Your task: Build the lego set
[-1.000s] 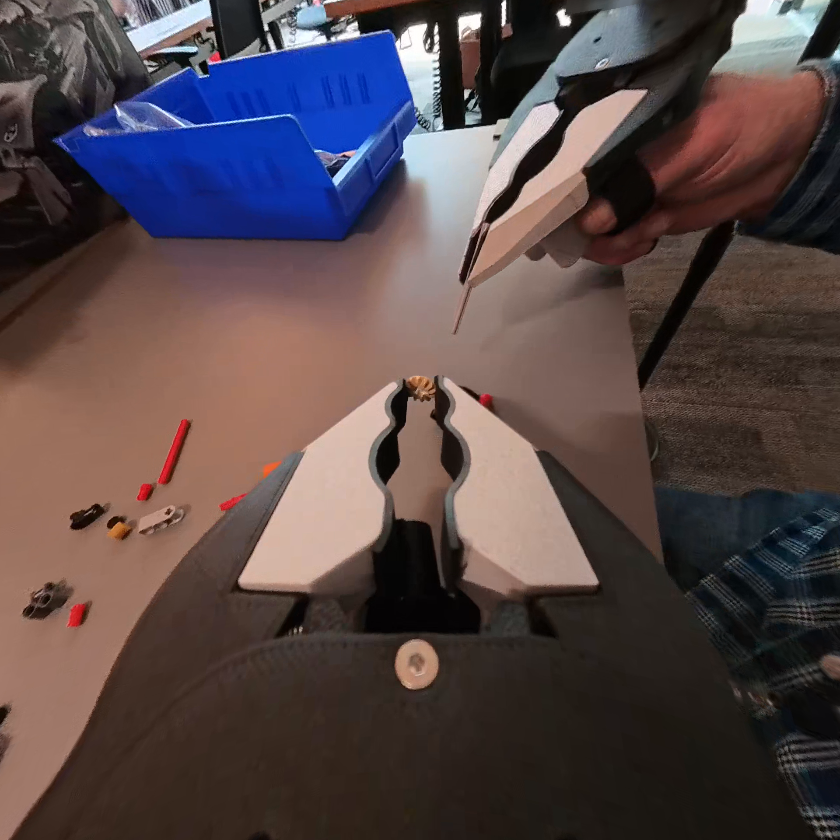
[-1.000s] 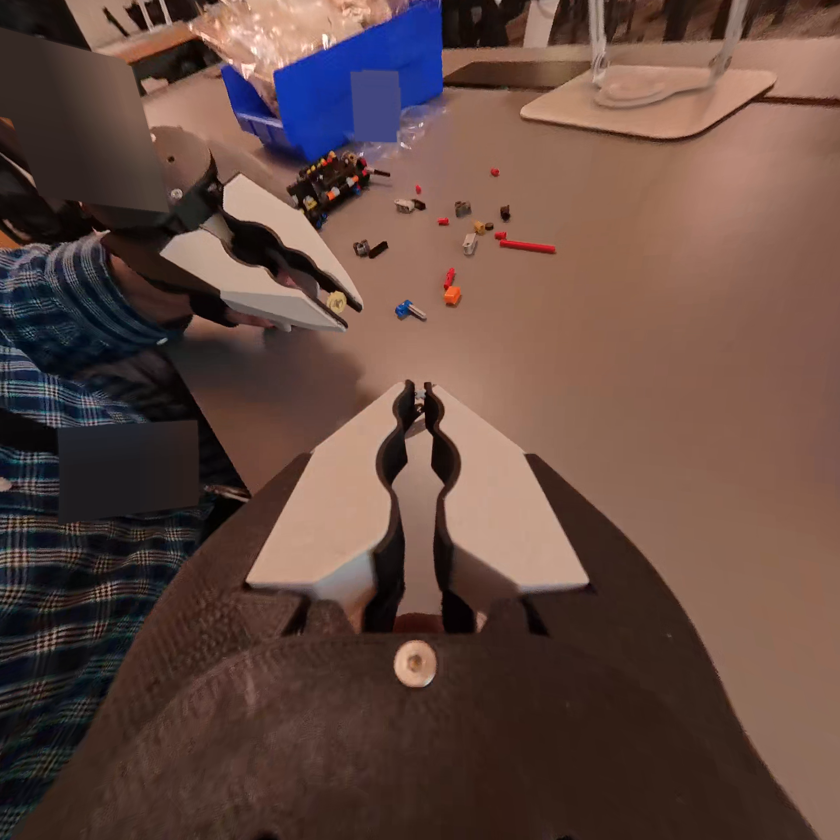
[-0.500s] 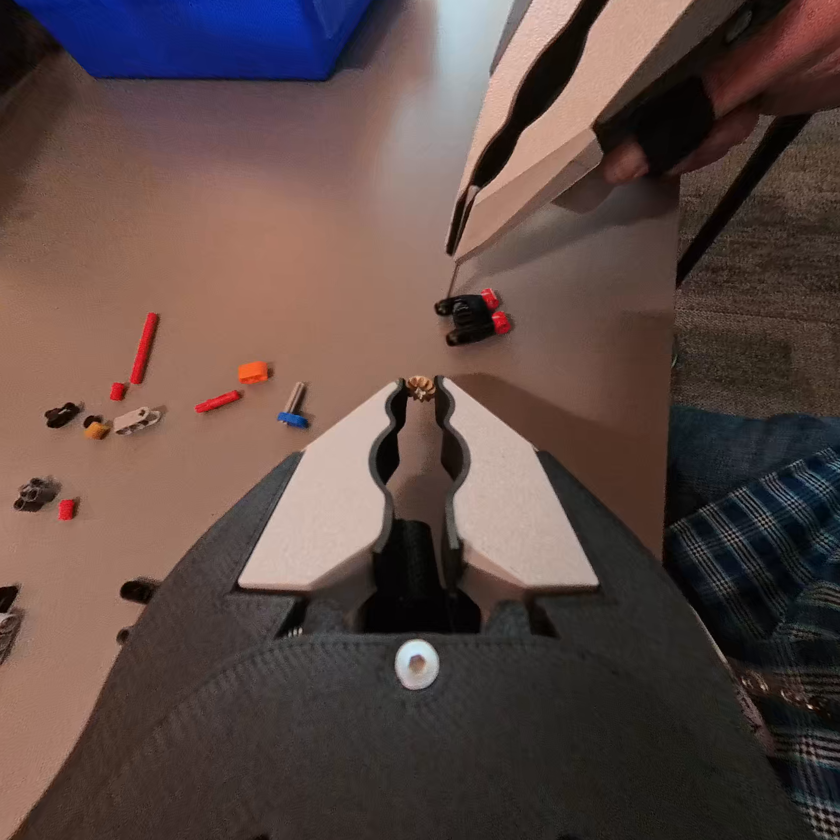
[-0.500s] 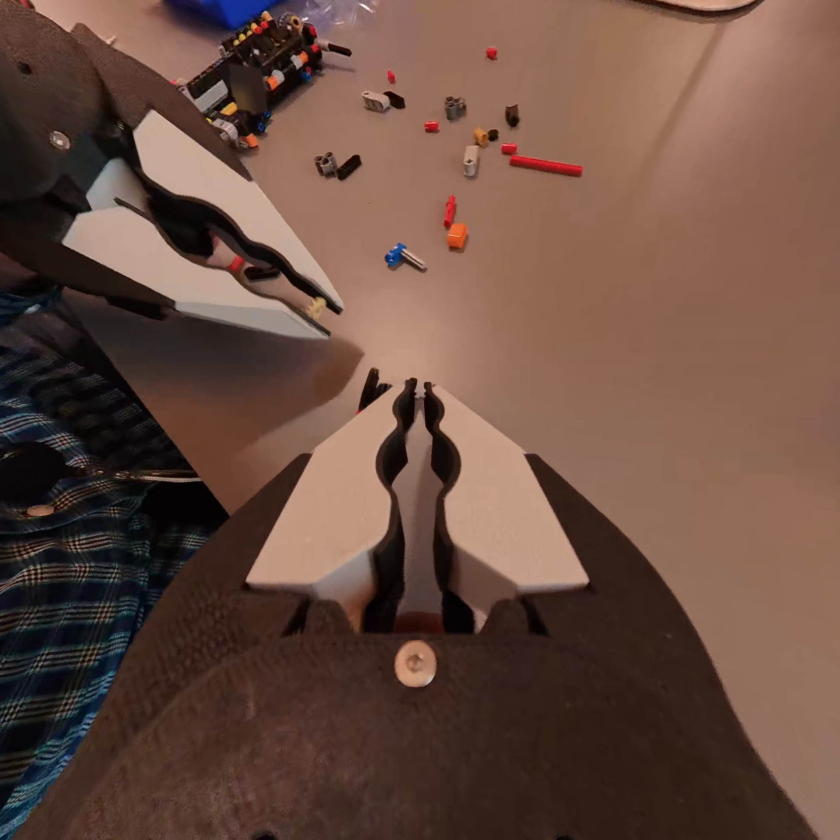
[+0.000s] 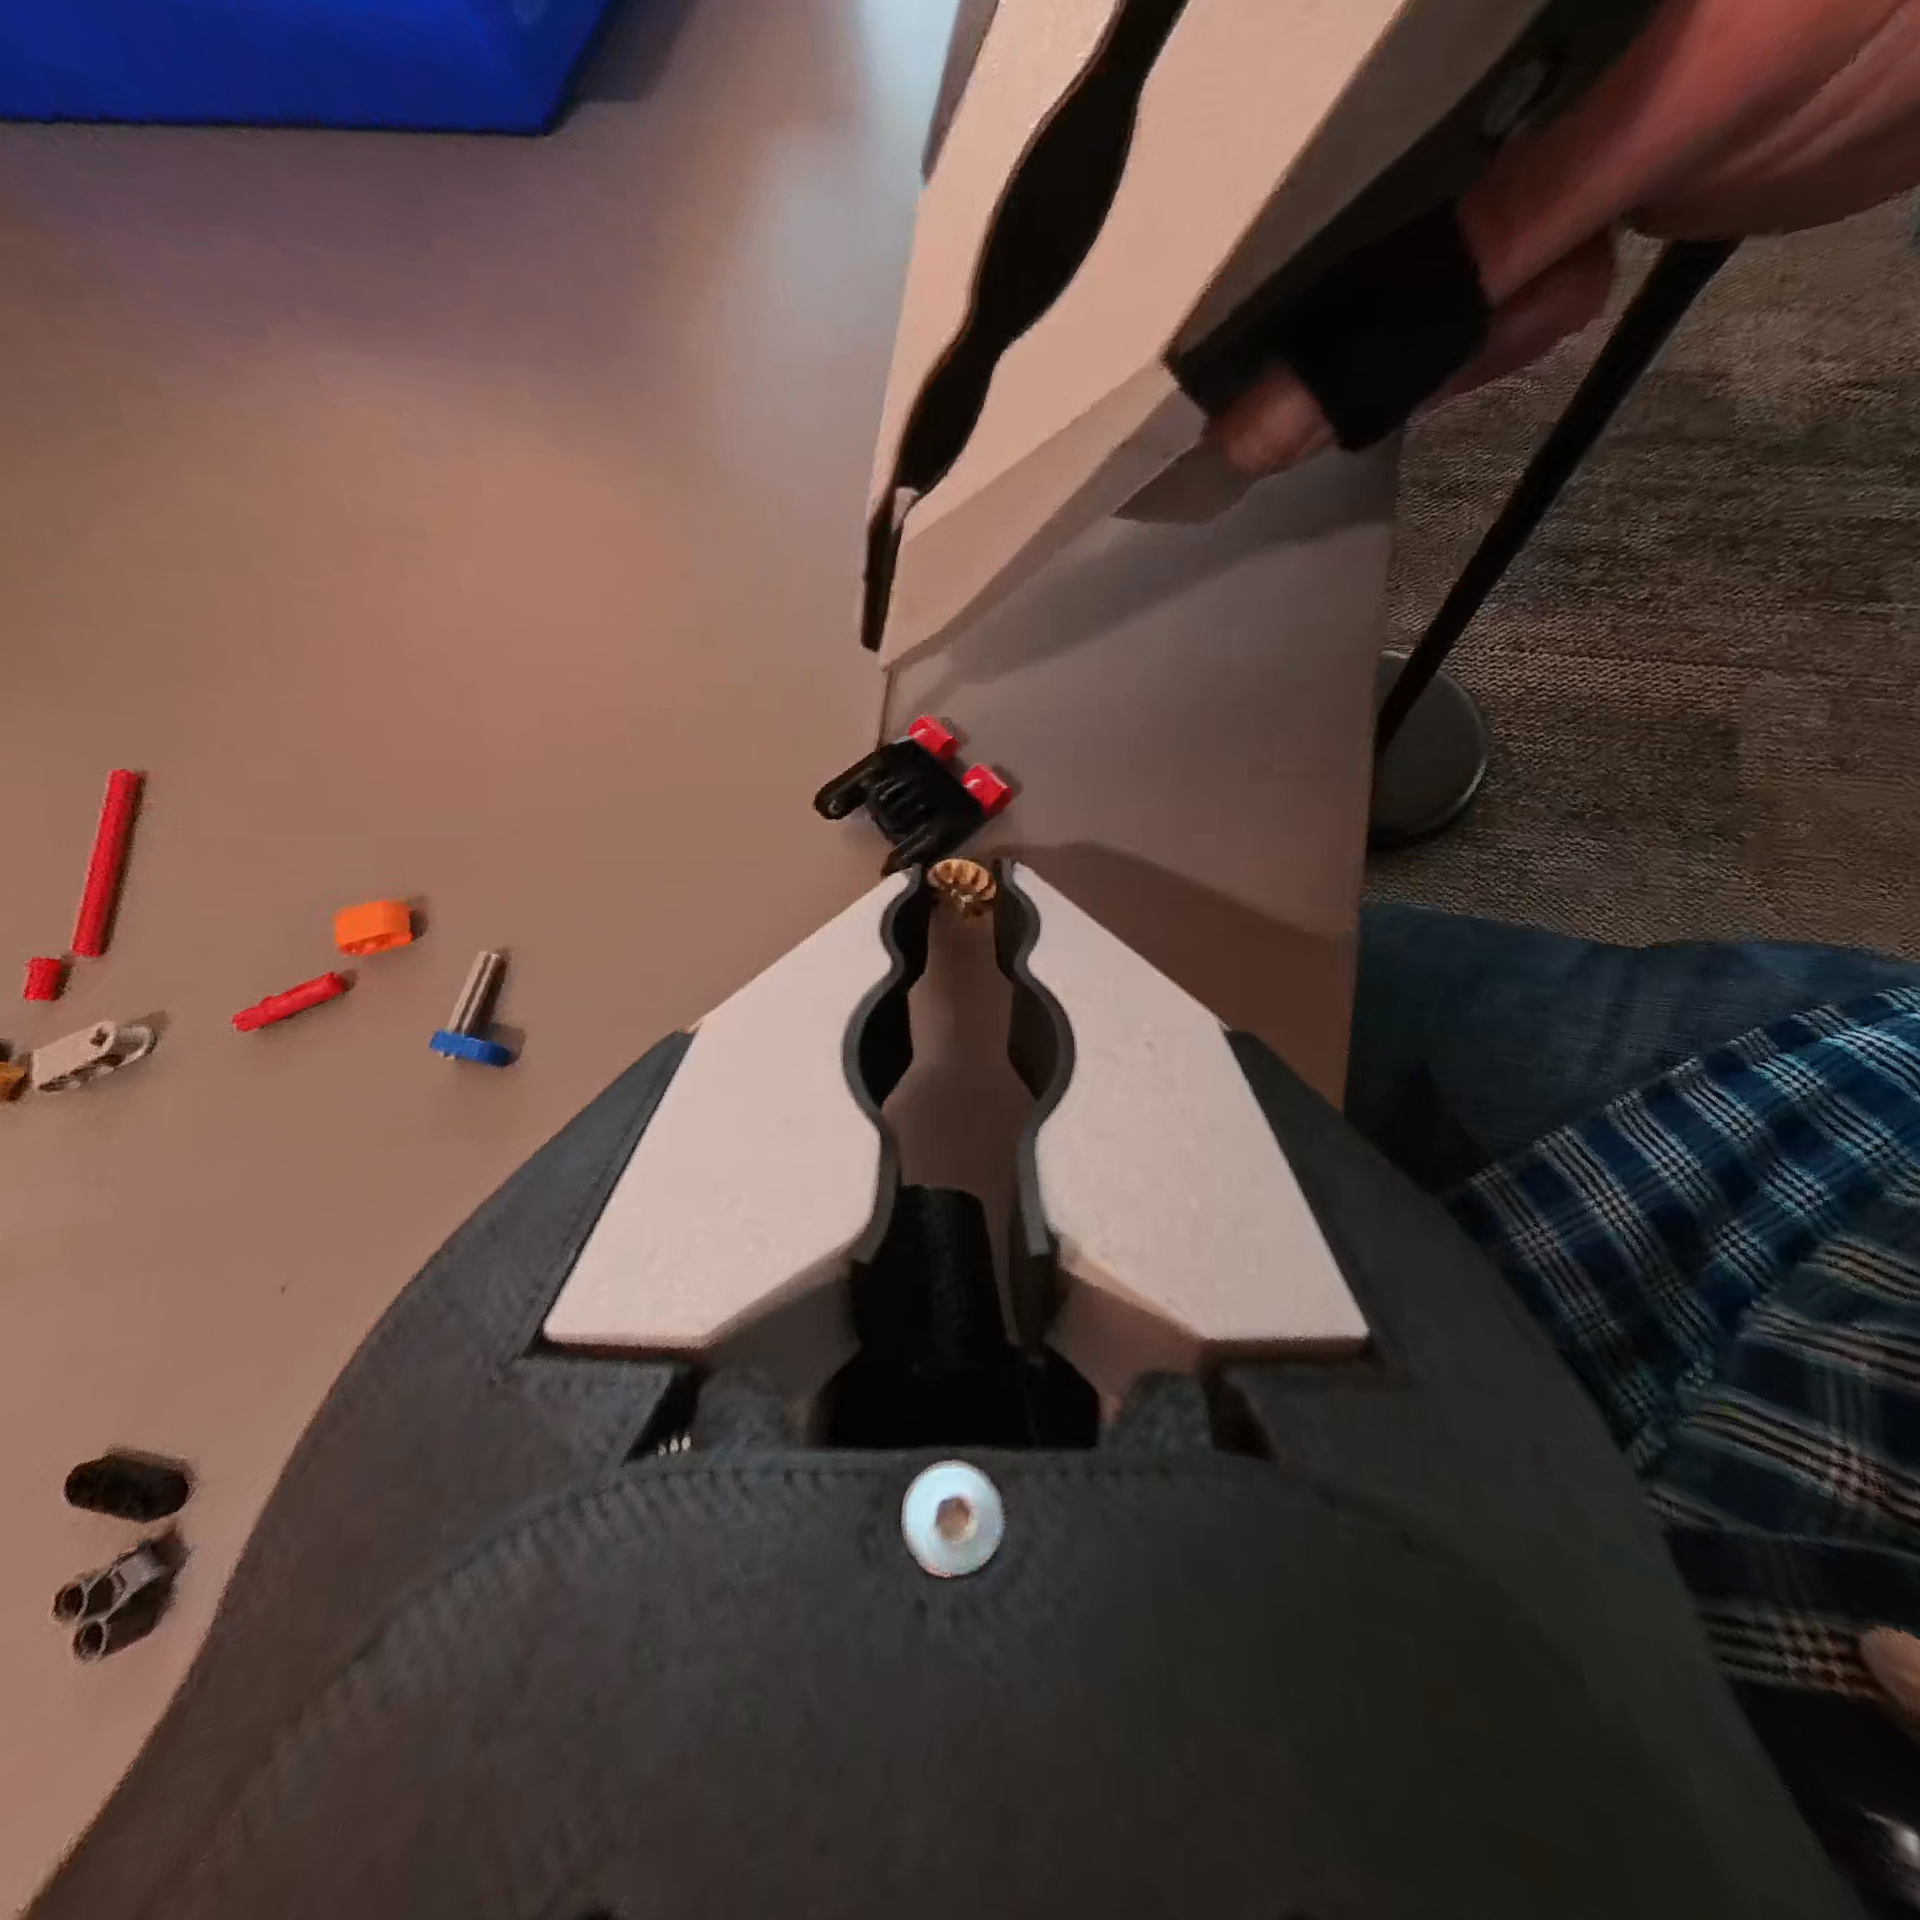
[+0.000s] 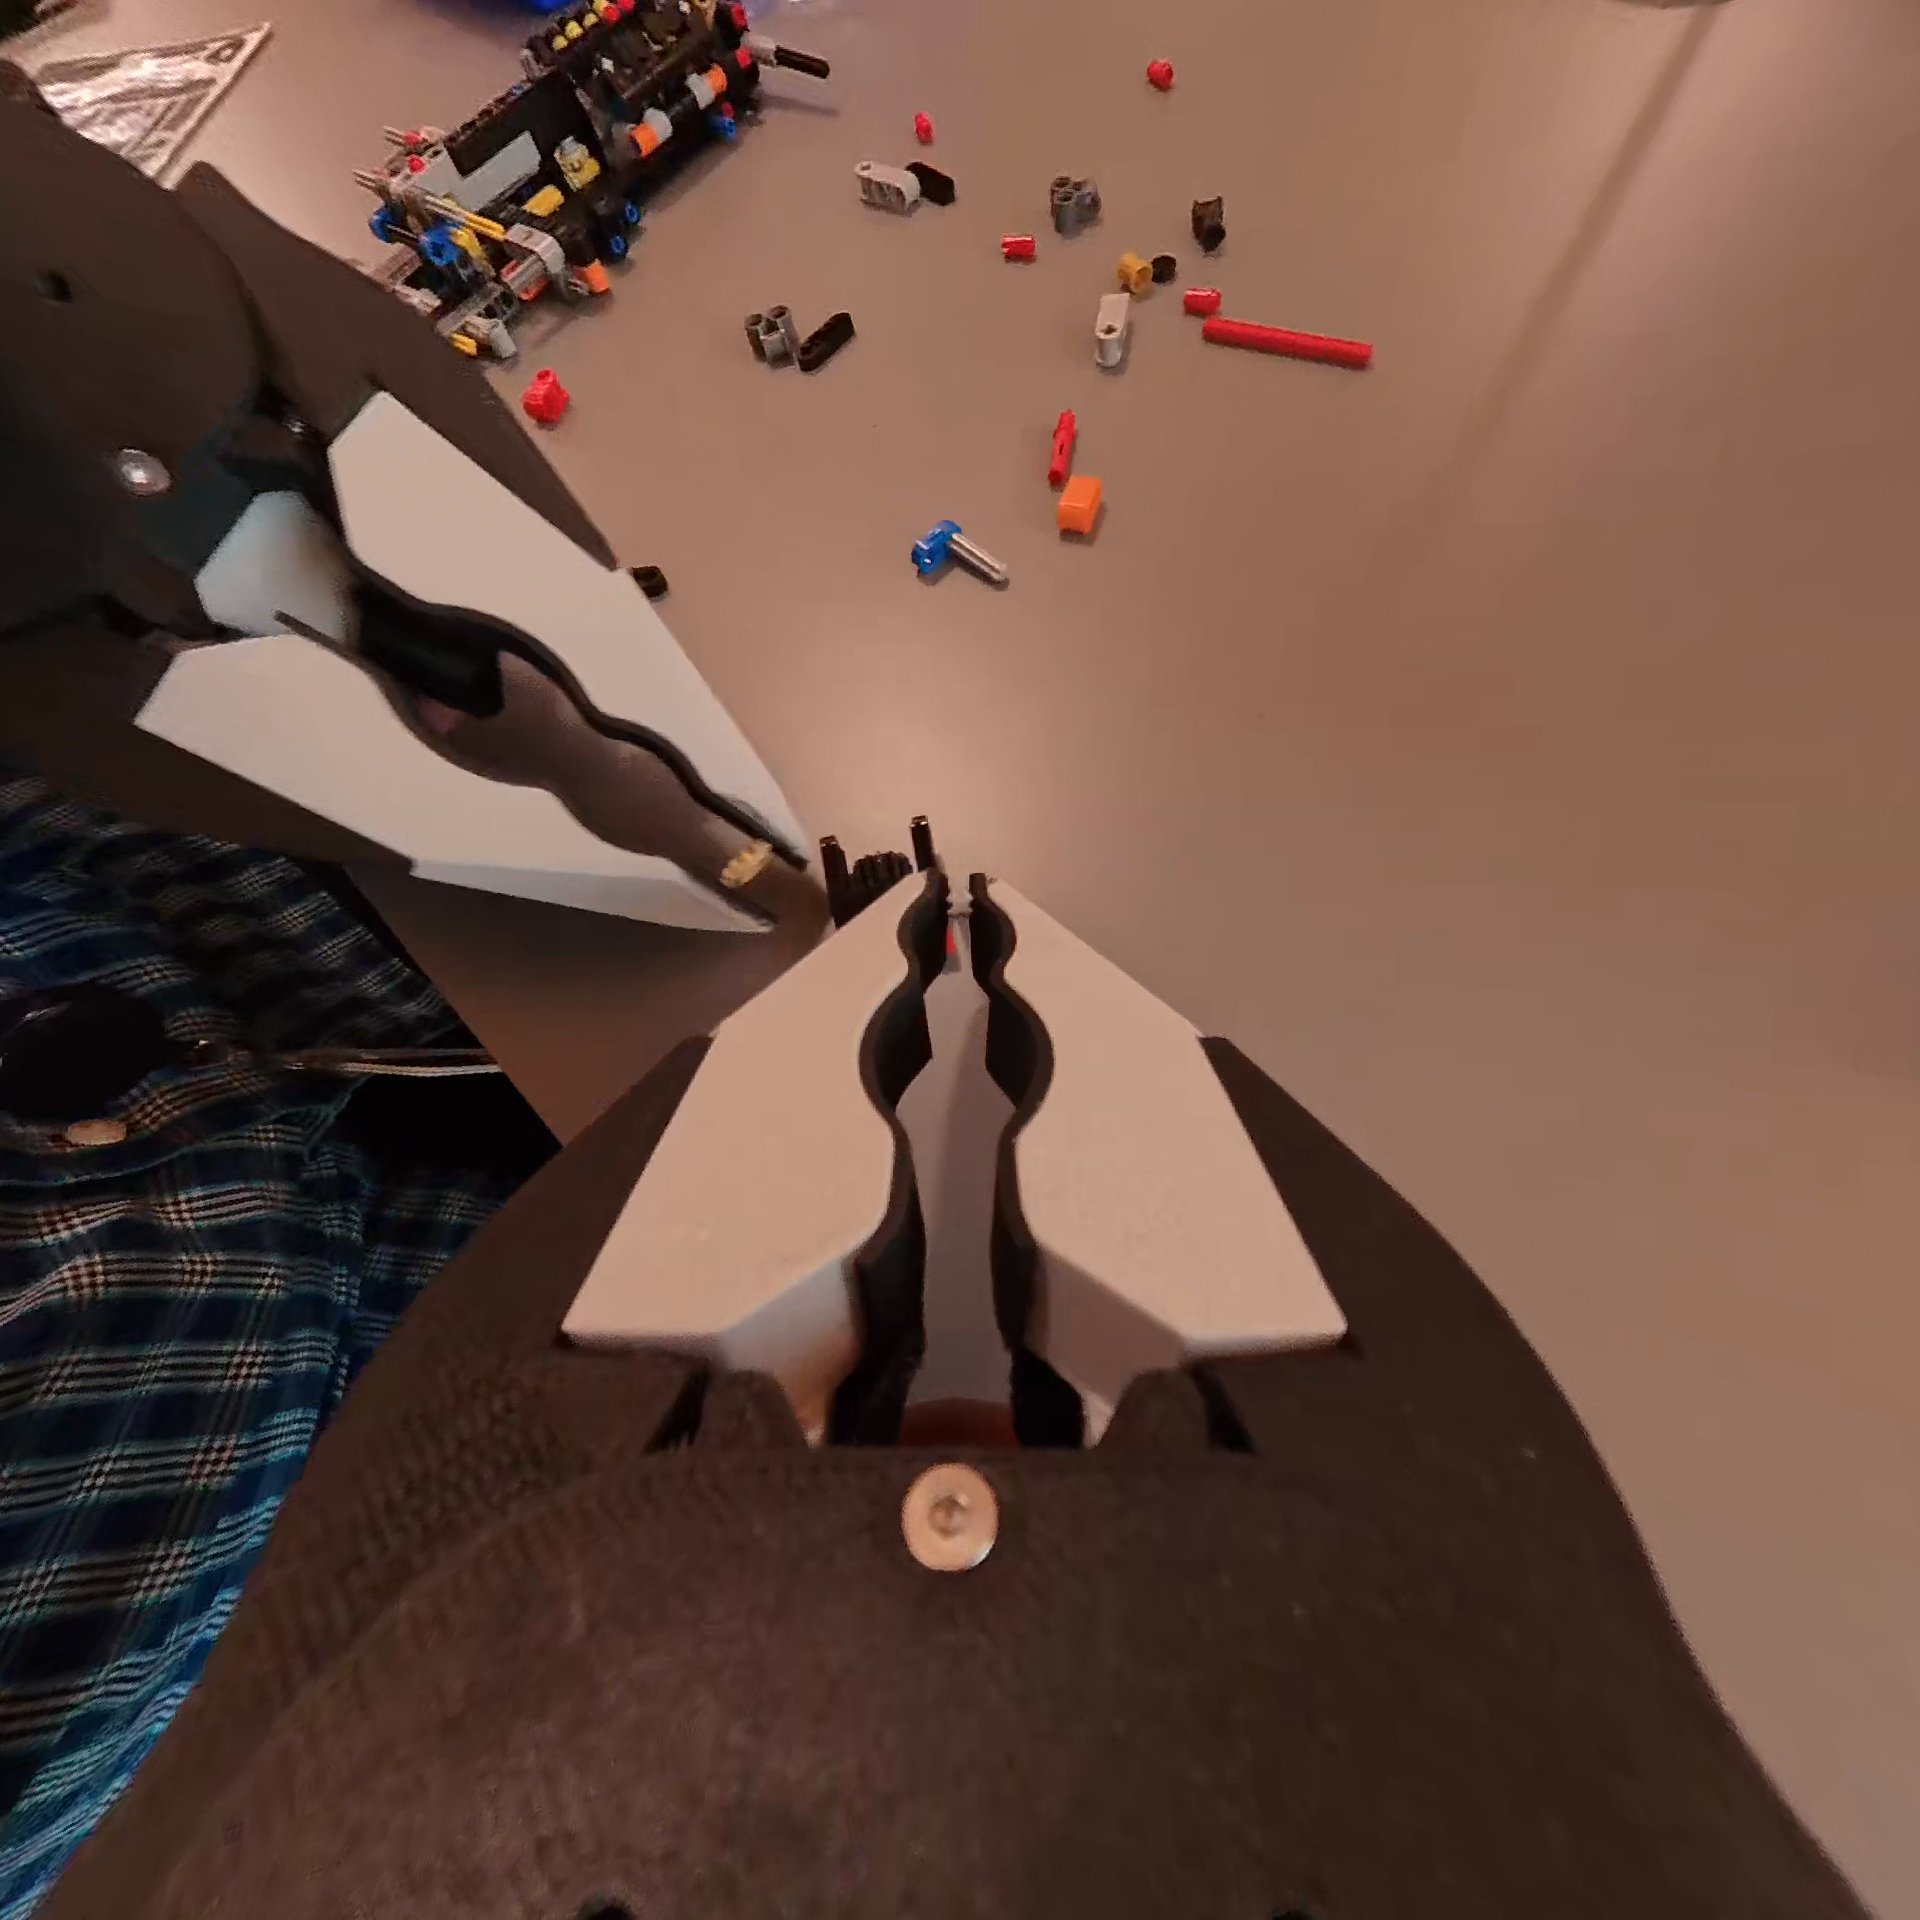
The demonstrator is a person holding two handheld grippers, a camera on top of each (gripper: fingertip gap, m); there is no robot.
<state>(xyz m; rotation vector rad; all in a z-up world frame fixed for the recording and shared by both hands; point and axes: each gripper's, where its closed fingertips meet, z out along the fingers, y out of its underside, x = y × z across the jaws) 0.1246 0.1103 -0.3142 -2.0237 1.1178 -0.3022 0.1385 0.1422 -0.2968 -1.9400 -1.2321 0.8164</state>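
- Looks like an office or lab workroom, not a home; call it a bench for assembly work.
- Broad, plain grey-brown table (image 5: 436, 436) with a hard square edge, institutional type.
- Grey short-pile carpet (image 5: 1714, 499) beyond the table edge, the commercial kind.
- Black slanted leg ending in a round metal foot (image 5: 1429, 764) on the carpet; stand or chair, cannot tell which.
- Blue plastic parts bin (image 5: 281, 62) at the far end, storage-shelf style.
- Small building pieces loose on the tabletop; half-built model (image 6: 561, 197) farther back.
- Person seated at the edge, plaid sleeve (image 5: 1704, 1226) showing.
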